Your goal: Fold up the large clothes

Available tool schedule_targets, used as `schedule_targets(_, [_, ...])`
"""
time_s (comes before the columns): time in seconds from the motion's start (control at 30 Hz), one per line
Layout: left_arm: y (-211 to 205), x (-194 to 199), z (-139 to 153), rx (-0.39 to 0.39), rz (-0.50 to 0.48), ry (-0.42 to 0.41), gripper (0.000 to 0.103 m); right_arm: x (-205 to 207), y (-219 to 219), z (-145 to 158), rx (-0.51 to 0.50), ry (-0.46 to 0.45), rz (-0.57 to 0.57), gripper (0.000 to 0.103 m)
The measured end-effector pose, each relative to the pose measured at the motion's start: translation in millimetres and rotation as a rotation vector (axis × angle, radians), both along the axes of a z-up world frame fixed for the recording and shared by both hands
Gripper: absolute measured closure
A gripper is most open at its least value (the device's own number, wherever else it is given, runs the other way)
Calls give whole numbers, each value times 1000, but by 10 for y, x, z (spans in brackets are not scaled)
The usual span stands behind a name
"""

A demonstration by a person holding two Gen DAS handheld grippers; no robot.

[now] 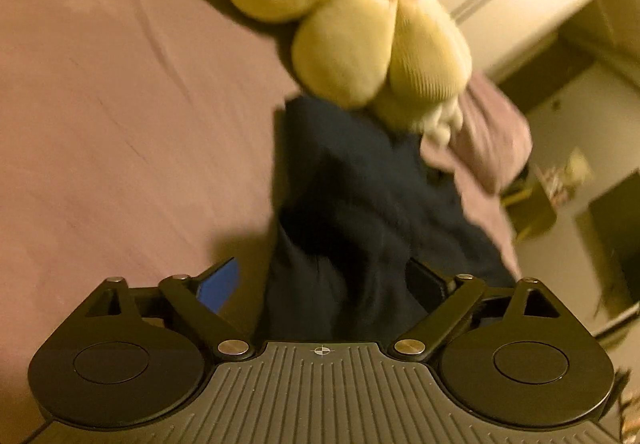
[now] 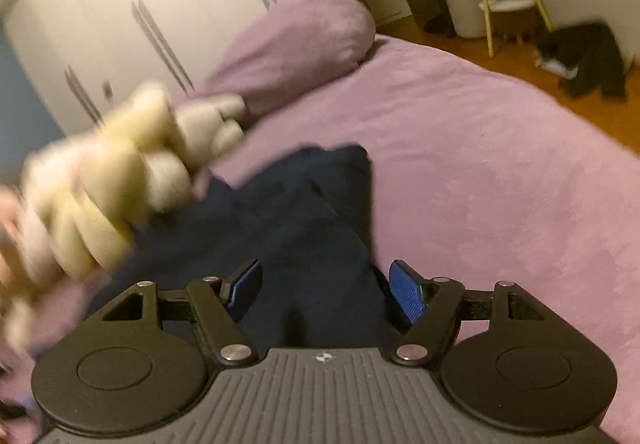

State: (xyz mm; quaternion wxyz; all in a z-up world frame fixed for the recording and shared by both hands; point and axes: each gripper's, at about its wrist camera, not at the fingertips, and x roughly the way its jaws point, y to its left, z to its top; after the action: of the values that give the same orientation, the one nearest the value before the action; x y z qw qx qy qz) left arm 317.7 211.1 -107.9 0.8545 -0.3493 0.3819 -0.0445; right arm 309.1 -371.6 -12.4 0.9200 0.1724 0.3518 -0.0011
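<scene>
Left wrist view: the left gripper [image 1: 324,284] has its jaws wide apart over the dark navy cloth garment [image 1: 360,203], not pinching it. Lots of bare purple bed cover [image 1: 120,103] lies to the left. A fluffy yellow plush toy [image 1: 340,23] crowds the garment's far end.

Right wrist view: the right gripper [image 2: 326,290] is spread apart too, with the garment [image 2: 280,211] between its blue pads [image 2: 408,294]. Open bed cover [image 2: 500,183] runs right to the bed's edge.

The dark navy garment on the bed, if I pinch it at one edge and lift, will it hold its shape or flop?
The dark navy garment would probably flop: it already lies bunched in soft folds on the purple bedcover. It looks thick, so it may feel fairly heavy and drag. Both the left gripper and right gripper stand open around it, so one pinch would likely lift only a layer.
</scene>
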Motion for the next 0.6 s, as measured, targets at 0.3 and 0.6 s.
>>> schedule_targets(0.3, [-266, 7, 67, 128, -34, 42, 80, 252, 433, -89, -290, 17, 93, 94])
schedule_targets(0.6, [-355, 251, 1173, 245, -33, -185, 84, -73, 542, 573, -299, -226, 137, 96])
